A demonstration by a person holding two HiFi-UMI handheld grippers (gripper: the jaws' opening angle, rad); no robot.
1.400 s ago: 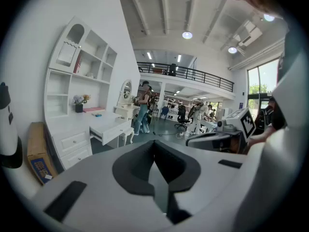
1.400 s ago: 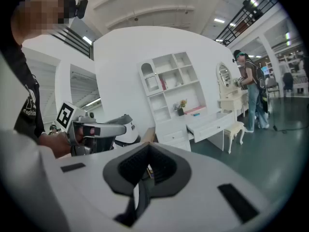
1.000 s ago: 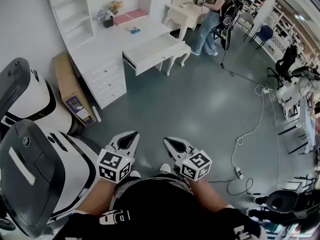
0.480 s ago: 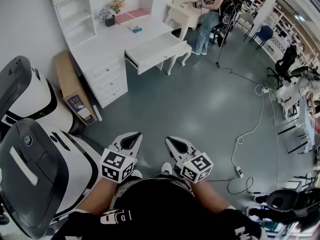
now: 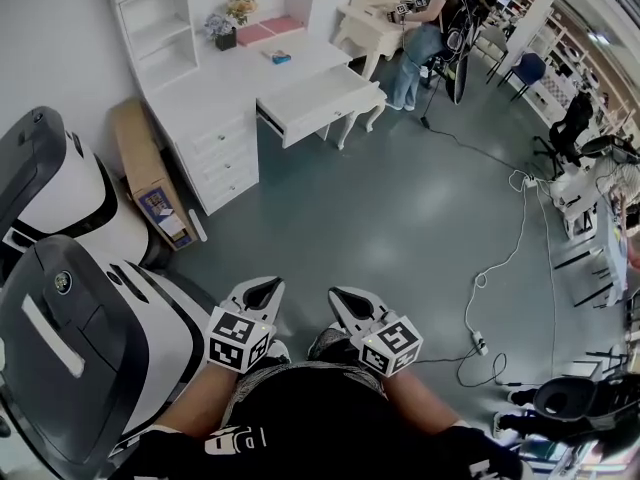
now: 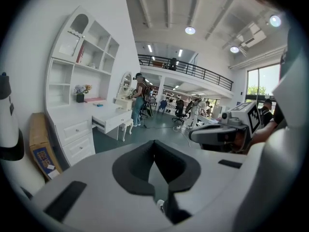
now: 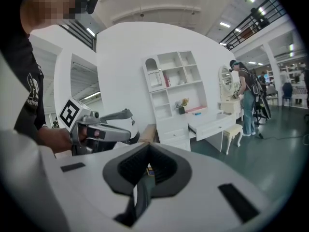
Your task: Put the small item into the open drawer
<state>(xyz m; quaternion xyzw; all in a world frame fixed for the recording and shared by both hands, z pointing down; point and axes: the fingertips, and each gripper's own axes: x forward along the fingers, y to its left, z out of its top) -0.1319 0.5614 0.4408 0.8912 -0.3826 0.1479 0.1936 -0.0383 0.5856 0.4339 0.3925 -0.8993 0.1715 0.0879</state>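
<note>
A white desk stands far ahead on the left, its open drawer pulled out over the floor. A small blue item lies on the desk top behind the drawer. Both grippers are held low in front of the person's body, far from the desk. My left gripper is shut with nothing between its jaws. My right gripper is shut and empty too. The left gripper view shows the drawer in the distance. In the right gripper view the drawer and the item are also distant.
A large white and black machine stands close on the left. A cardboard box leans beside the desk. A stool stands by the drawer. A person works at another table. Cables lie on the grey floor at the right.
The head view has shifted a little, so the desk sits slightly further right. Both grippers sit slightly lower in the picture and stay shut.
</note>
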